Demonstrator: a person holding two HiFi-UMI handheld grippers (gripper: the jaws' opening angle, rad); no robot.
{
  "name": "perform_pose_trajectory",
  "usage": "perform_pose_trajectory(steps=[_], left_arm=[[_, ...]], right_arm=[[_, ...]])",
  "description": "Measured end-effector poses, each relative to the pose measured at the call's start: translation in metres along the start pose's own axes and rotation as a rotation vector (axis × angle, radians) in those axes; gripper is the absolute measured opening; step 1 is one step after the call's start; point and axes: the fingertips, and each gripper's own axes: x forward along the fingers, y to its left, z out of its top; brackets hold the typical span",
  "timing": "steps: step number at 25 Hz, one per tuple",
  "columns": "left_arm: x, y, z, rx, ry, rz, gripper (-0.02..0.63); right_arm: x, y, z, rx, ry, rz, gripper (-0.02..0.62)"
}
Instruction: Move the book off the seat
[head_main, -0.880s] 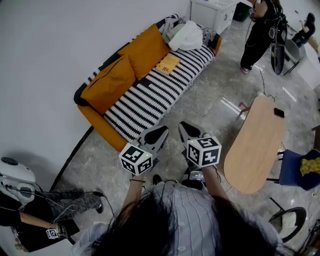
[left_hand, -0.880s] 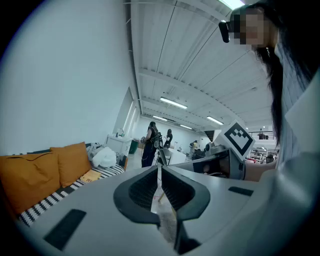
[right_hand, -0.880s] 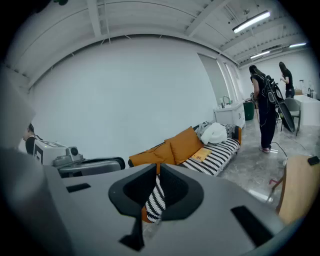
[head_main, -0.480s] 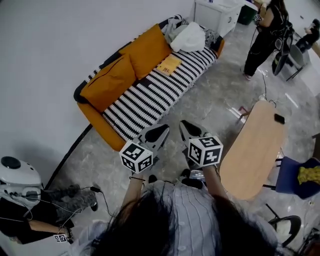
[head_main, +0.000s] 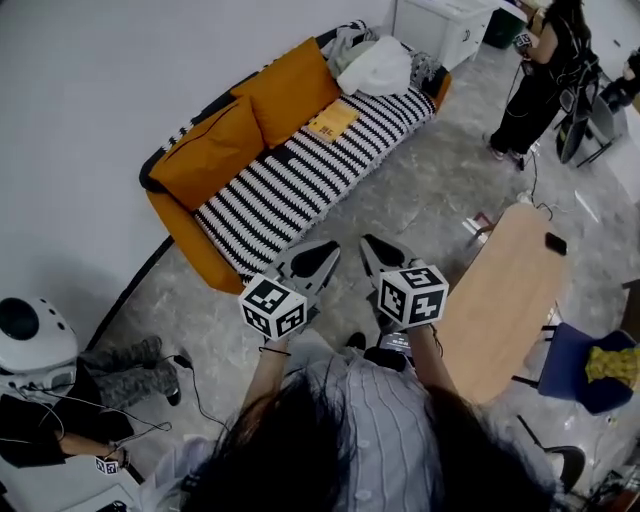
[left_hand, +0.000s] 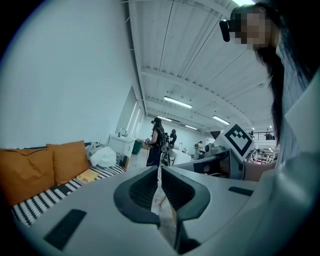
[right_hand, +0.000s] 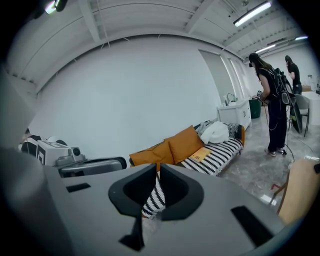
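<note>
Where the left gripper (head_main: 314, 262) hangs: over bare floor short of the sofa (head_main: 185, 243), jaws pressed together, nothing in them.
Book (head_main: 333, 120): flat on the striped seat toward the far end, just beside an orange cushion (head_main: 290, 92); well apart from both grippers, ahead and beyond them.
Book's long axis: roughly along the sofa's length, I'd say.
Right gripper (head_main: 380, 258): likewise closed and empty.
Nearer hand: left, marginally.
</note>
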Motion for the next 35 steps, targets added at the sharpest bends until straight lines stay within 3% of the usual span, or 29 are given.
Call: perform_pose_trajectory(steps=[6,15,23,35], left_arm=[[0.021,-0.016,-0.010,0.021,0.051,-0.006,0.012],[0.038,0.006,-0.006,-0.012,0.057,0.033,0.012],[0.060,0.078,0.013,-0.026,0.053,0.031,0.012],[0.090,0.207,0.063,-0.028,0.072,-0.045,0.012]], right_arm=[[-0.003,-0.019,-0.003,0.008,0.030,0.014,0.034],[0.013,-0.040,0.001,0.032,0.060,0.029,0.034],[0.069,-0.051,0.032,0.041,0.047,0.020,0.034],[0.184,-0.063,0.088,0.105,0.040,-0.068,0.034]])
